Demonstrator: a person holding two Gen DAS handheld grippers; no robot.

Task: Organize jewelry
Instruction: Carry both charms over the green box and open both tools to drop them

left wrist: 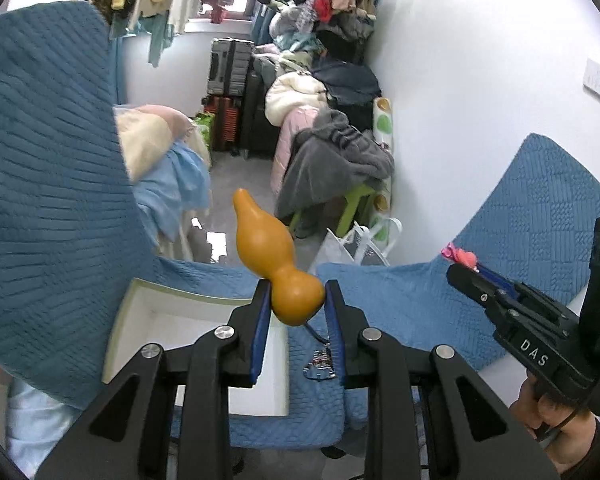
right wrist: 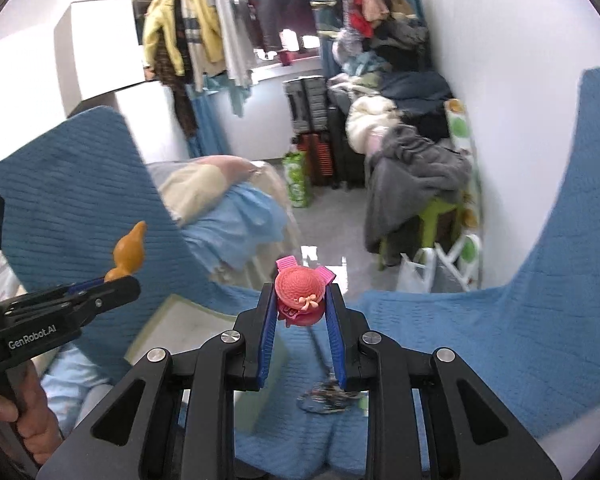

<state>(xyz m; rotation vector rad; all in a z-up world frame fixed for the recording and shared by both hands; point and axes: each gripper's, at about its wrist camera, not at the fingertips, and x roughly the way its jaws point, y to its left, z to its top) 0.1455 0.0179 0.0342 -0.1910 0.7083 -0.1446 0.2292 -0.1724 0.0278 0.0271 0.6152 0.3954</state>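
Note:
My left gripper (left wrist: 298,300) is shut on an orange gourd pendant (left wrist: 270,252), held upright above the blue quilted sofa. It also shows in the right wrist view (right wrist: 130,250). My right gripper (right wrist: 300,306) is shut on a pink hat-shaped charm (right wrist: 300,290), held in the air; the charm shows at the right of the left wrist view (left wrist: 460,257). A white open box (left wrist: 172,320) lies on the sofa below my left gripper. A small patterned trinket with a cord (left wrist: 320,364) lies on the sofa right of the box, blurred in the right wrist view (right wrist: 326,396).
Blue quilted sofa arms rise on the left (left wrist: 48,160) and right (left wrist: 540,208). Beyond are a bed with a light blue blanket (left wrist: 172,184), suitcases (left wrist: 228,92), a pile of clothes on a green stool (left wrist: 340,148) and a white wall (left wrist: 480,80).

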